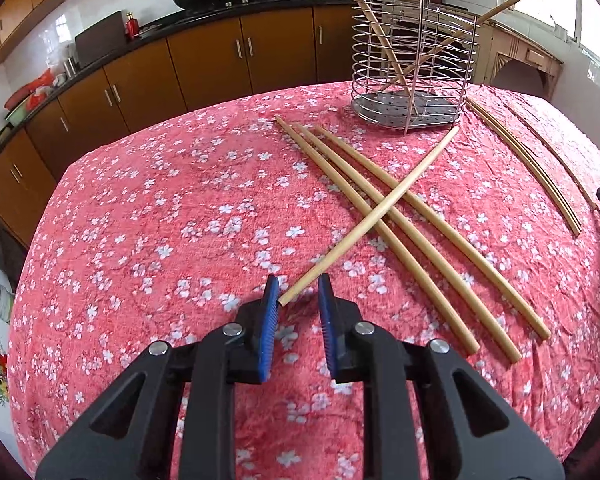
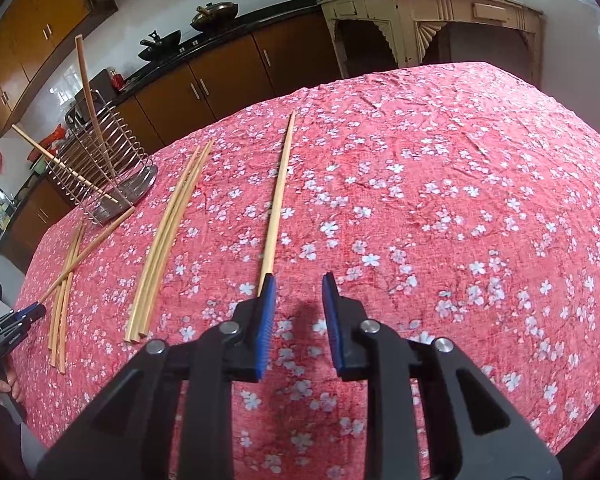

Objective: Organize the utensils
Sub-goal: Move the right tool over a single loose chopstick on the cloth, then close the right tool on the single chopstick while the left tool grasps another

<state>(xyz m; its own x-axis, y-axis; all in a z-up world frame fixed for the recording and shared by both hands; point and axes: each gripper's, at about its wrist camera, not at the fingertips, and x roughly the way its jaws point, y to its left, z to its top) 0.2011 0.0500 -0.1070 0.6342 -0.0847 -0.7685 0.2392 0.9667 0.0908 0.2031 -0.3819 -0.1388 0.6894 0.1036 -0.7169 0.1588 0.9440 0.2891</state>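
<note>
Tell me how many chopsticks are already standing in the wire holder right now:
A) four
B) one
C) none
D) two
D: two chopsticks lean crossed inside the wire holder, while the others lie on the tablecloth.

Parted right tongs [image 2: 299,280] beside a lone chopstick [image 2: 279,196] on floral cloth [image 2: 440,200]

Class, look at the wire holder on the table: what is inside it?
Two chopsticks lean crossed inside the wire holder, their tips on its perforated base and their tops sticking out above the rim. Nothing else shows through the wires; the base's far edge is partly hidden.
</note>
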